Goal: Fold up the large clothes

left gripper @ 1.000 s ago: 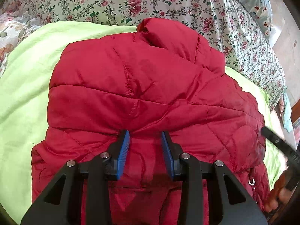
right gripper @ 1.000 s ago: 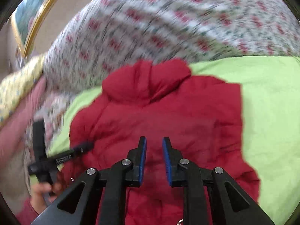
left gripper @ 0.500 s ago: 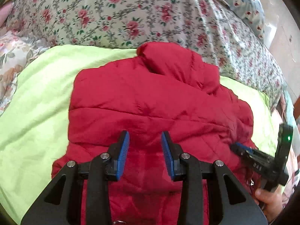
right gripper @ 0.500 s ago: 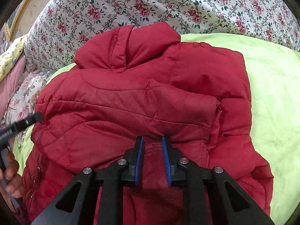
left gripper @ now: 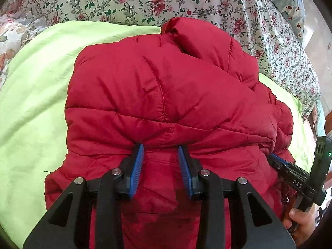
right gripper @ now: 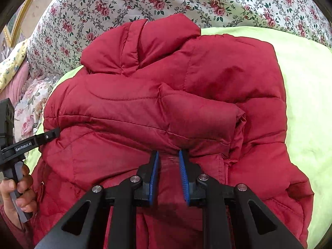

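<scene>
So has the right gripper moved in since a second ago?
Yes. The right gripper has closed in on the red jacket; the collar now looms larger against the floral bedspread, and its tips meet a fold.

Black grippers w/ blue ribbed pads (left gripper: 137, 166), silver screws; "GenRobot.AI" lettering; bare-skinned hand (right gripper: 18, 195).

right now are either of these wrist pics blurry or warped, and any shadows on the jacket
Left wrist view: sharp, no motion blur; fisheye bends the green sheet and darkens the corners; the left gripper casts a dark shadow on the red jacket just below its open fingers. Right wrist view: also sharp, same bulging and dark corners; a dimmer shadow lies under the right gripper. No glare in either.
</scene>
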Available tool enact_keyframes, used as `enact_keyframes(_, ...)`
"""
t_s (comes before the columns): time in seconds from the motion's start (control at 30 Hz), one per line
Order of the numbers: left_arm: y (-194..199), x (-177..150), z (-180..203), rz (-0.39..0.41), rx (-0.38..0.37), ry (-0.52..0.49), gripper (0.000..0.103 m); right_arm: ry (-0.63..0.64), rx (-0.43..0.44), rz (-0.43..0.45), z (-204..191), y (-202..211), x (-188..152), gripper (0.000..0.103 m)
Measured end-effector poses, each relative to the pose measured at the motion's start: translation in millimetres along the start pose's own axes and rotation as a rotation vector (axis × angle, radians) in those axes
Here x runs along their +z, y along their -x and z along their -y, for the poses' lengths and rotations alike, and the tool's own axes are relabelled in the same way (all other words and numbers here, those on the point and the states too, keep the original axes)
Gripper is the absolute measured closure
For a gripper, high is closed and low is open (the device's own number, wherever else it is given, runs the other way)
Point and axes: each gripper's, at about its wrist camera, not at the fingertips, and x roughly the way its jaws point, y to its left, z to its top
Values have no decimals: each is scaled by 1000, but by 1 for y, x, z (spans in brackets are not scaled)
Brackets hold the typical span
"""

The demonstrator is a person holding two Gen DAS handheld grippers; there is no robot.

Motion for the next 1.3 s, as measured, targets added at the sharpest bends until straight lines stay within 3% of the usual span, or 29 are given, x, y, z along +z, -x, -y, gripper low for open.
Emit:
enact_keyframes(0.17,-2,-1,4,-5,28,-21,69,-9,10,-2,2,-1,1,83)
enact_keyframes(0.3,0,1,15,-24,89,-95,69,-35,35,12,5,4,2,84)
enact_keyframes(0.4,13,-2,13,-30,69,-111,65,-88,76,13,12,19,-1,80)
enact_keyframes(0.47,24,-7,8,-31,35,-95,58,-110,77,26,14,36,-4,76)
enact_keyframes(0.53,36,-14,1,-26,28,-74,52,-108,55,35,15,55,-9,54)
enact_keyframes(0.6,51,-23,-7,-19,30,-53,47,-102,60,28,16,69,-15,44)
enact_keyframes(1.03,107,-91,-59,-60,10,106,46,-157,54,-35,33,127,-79,41)
enact_keyframes(1.3,139,-130,-74,-67,-9,176,46,-172,4,-2,47,174,-111,34)
